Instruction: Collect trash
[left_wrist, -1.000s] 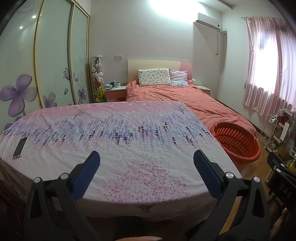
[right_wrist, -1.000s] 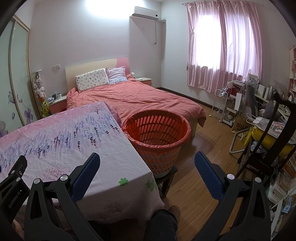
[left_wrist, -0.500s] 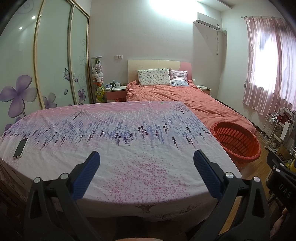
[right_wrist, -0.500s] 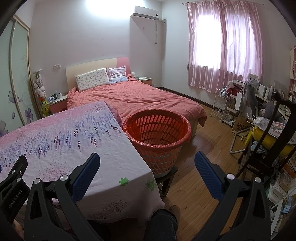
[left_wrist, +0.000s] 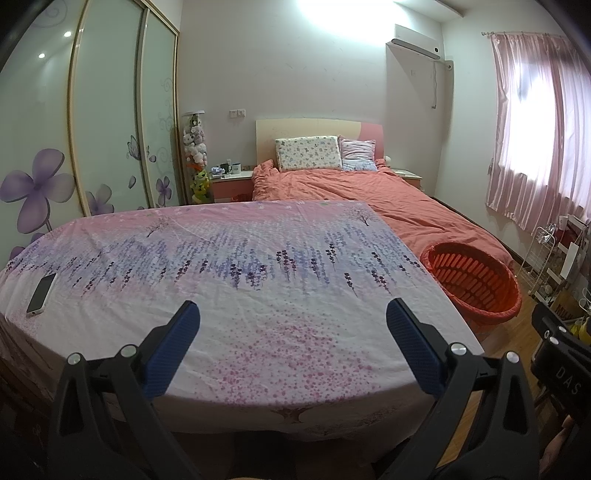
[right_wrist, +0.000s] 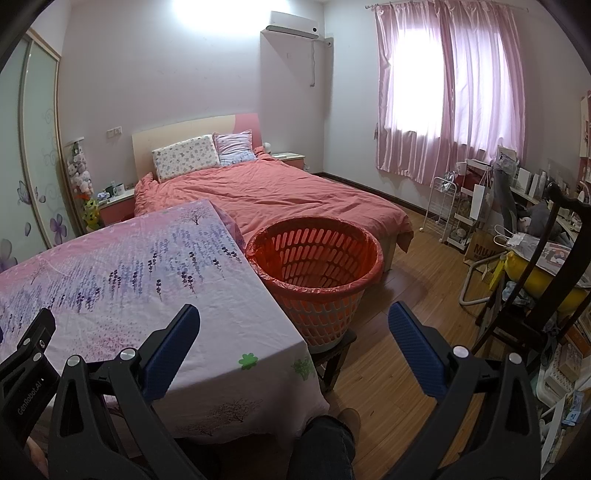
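Both grippers are hovering with jaws spread wide and empty over a tabletop draped in pink cloth printed with purple lavender sprigs (left_wrist: 258, 280).

The left gripper (left_wrist: 291, 328) is facing the middle of the cloth, its blue-padded jaws gripping nothing; the right gripper (right_wrist: 293, 332) is pointing past the tabletop's right corner, equally wide and empty. A round orange slatted plastic basket lined with a thin red bag (right_wrist: 314, 266) is standing on a dark low stool (right_wrist: 338, 350) just beside the tabletop's right edge, in front of the bed with the salmon-pink duvet (right_wrist: 280, 192). A white-edged smartphone (left_wrist: 41, 292) is lying flat near the cloth's left edge. No trash is showing on the cloth.
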